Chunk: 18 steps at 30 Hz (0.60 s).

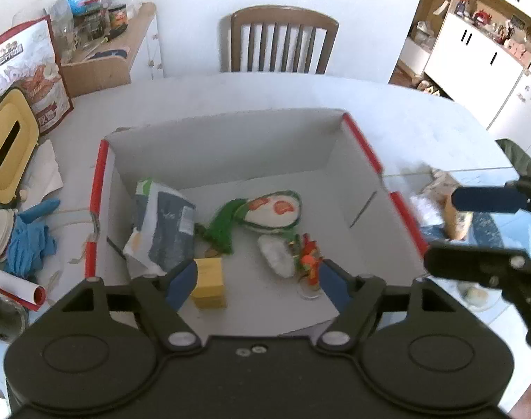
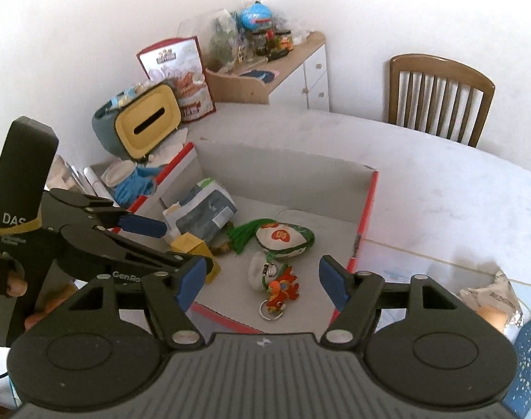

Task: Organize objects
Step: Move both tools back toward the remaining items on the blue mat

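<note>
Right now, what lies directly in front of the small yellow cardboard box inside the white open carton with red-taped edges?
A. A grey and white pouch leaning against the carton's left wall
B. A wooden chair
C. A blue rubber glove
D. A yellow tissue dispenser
A: the grey and white pouch leans on the left wall of the white carton, just beyond the small yellow box.

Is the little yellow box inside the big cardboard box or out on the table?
Inside. The yellow box sits on the floor of the red-edged cardboard box, beside a grey packet.
</note>
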Motion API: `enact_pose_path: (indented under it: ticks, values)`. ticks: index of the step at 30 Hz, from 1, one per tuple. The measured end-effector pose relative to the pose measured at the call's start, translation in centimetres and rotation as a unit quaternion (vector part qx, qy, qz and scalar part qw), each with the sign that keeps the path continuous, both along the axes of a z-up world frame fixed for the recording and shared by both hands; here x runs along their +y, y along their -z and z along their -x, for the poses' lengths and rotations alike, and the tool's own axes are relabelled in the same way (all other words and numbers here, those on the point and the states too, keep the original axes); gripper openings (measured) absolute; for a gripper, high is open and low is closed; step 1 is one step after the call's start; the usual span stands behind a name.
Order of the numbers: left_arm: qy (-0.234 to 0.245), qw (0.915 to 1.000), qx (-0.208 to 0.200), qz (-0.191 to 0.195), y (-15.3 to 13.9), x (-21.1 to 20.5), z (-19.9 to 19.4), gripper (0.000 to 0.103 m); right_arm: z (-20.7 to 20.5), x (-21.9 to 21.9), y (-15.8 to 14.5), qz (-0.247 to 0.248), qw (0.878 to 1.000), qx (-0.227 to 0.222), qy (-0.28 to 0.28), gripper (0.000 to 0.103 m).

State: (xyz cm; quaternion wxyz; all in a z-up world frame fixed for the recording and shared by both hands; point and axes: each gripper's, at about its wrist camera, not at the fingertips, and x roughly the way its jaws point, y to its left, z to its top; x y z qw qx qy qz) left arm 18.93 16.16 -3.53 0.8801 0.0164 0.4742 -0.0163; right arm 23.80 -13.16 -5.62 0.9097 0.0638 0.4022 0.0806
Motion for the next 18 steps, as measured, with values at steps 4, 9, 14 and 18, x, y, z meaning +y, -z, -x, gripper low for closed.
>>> enact_pose_path:
  ticks: [4, 9, 14, 18]
  values:
    - [0.001, 0.9999, -0.015, 0.005, -1.0, -1.2, 0.5, 0.085, 1.5, -0.9, -0.4, -0.008, 1.000, -0.008, 0.001, 0.076]
    - [0.004, 0.9995, -0.030, 0.011, -2.1, -2.7, 0.9, 0.088, 3.6, -2.1, -0.8, -0.016, 1.000, -0.018, 0.002, 0.077]
    - [0.006, 0.9989, -0.045, 0.013, -2.9, -4.8, 1.2, 0.091, 5.7, -4.1, -1.3, -0.027, 0.999, -0.032, 0.010, 0.080]
    - [-0.001, 0.9983, -0.056, 0.017, -3.2, -6.4, 1.4, 0.096, 7.5, -6.3, -1.6, -0.028, 0.999, -0.042, 0.018, 0.083]
